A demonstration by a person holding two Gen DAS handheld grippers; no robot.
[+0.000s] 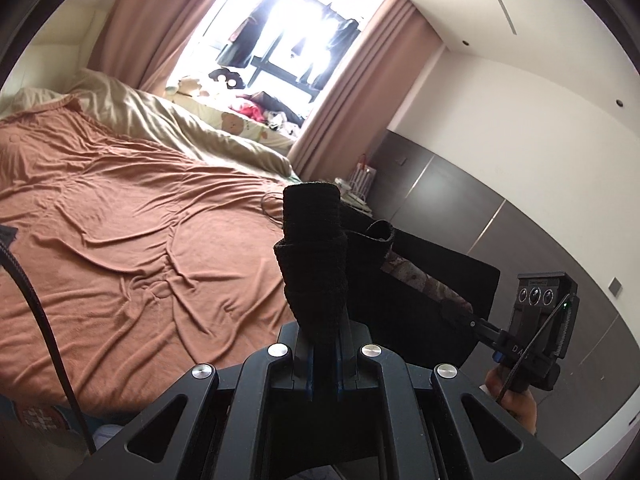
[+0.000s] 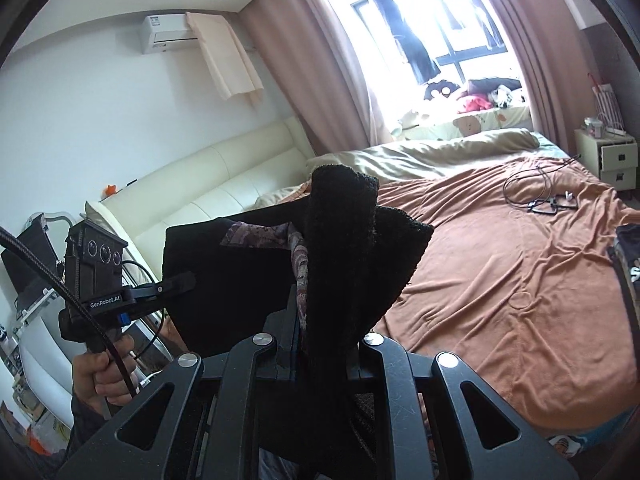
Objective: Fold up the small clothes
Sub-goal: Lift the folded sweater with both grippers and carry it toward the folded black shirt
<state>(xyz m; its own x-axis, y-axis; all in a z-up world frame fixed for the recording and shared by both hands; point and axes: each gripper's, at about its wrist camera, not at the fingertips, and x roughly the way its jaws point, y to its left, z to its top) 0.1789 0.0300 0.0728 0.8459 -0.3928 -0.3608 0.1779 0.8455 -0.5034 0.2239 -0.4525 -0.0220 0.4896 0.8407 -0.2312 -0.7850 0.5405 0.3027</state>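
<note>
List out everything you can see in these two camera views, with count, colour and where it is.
Garment: one, black with a patterned lining, held up in the air between both claws, above the bed's edge.
Bed sheet: one, rust orange, wrinkled, covering the bed.
Duvet: one, beige, bunched along the window side of the bed.
Curtains: pink, either side of the window.
Hanging clothes: several, dark, at the window.
Air conditioner: one, white, high on the wall.
Headboard: one, cream, padded.
Nightstand: one, cream, beside the bed.
Cables: dark, lying on the sheet.
Left claw: black, shut on the garment.
Right claw: black, shut on the garment.
</note>
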